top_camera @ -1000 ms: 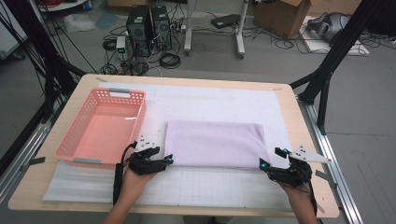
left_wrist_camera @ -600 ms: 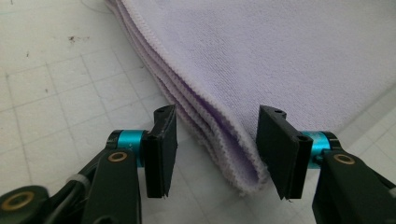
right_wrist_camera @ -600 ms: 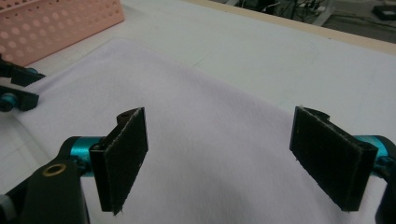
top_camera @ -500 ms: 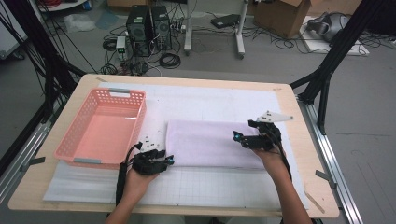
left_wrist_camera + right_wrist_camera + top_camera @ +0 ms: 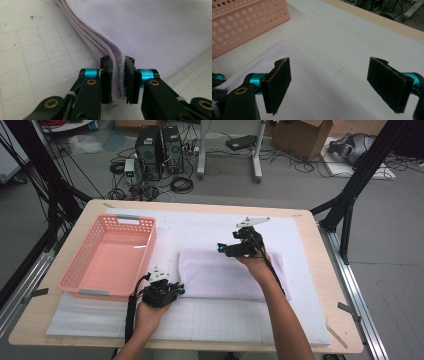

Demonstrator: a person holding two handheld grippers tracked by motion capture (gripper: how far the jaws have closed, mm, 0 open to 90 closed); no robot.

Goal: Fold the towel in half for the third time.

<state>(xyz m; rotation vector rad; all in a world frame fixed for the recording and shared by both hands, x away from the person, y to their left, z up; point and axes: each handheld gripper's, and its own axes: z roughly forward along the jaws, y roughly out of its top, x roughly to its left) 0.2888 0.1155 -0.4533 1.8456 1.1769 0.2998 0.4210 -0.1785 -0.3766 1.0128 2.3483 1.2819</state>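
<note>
A folded lavender towel [image 5: 225,272] lies flat on the white mat [image 5: 200,320]. My left gripper [image 5: 176,289] sits at the towel's near left corner; its jaws have just been closing. In the left gripper view my left gripper [image 5: 117,61] pinches the stacked folded edge of the towel [image 5: 150,32] between its pads. My right gripper [image 5: 222,249] hovers over the towel's far edge, near the middle. Seen in the right gripper view, my right gripper [image 5: 329,65] stands wide open above the towel [image 5: 312,95], with nothing gripped.
A pink perforated basket [image 5: 135,218] stands empty on the left of the mat, its wall [image 5: 242,22] close beyond the towel's far left corner. The wooden table edge [image 5: 320,240] runs along the right. Computers and cables lie on the floor behind the table.
The right gripper has travelled from the towel's near right corner up and leftward to its far edge. The left gripper stayed in place and its jaws closed on the towel's corner.
</note>
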